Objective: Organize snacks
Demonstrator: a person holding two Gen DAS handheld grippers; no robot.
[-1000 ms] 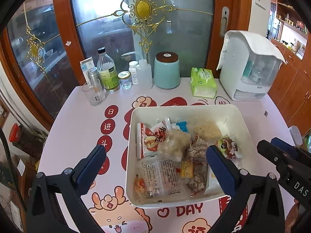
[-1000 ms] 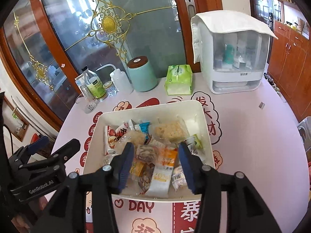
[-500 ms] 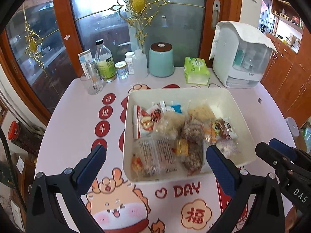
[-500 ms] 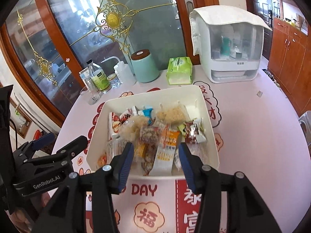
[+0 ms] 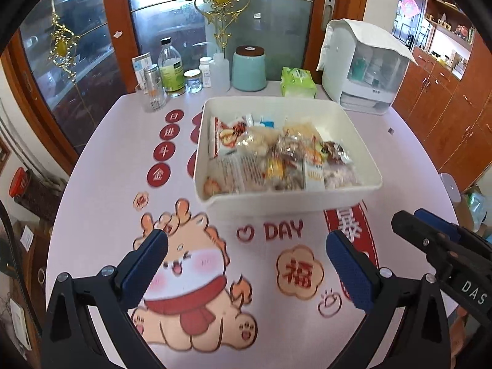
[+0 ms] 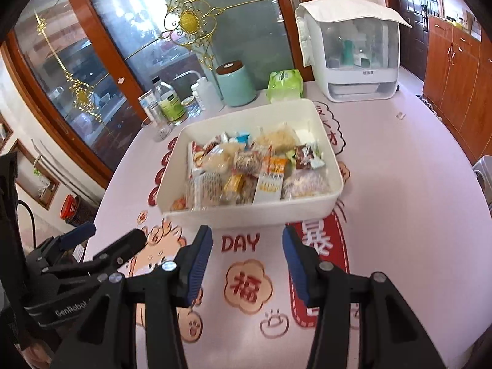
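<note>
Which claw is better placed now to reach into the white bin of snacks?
Probably the right claw: it is open, empty and lined up with the near wall of the white bin. The left claw, also open, sits farther back.

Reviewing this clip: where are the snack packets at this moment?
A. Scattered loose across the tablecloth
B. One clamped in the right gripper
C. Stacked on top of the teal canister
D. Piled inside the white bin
D: the snack packets all lie inside the white bin, while the left gripper and the right gripper are both open and empty above the tablecloth, short of the bin.
</note>
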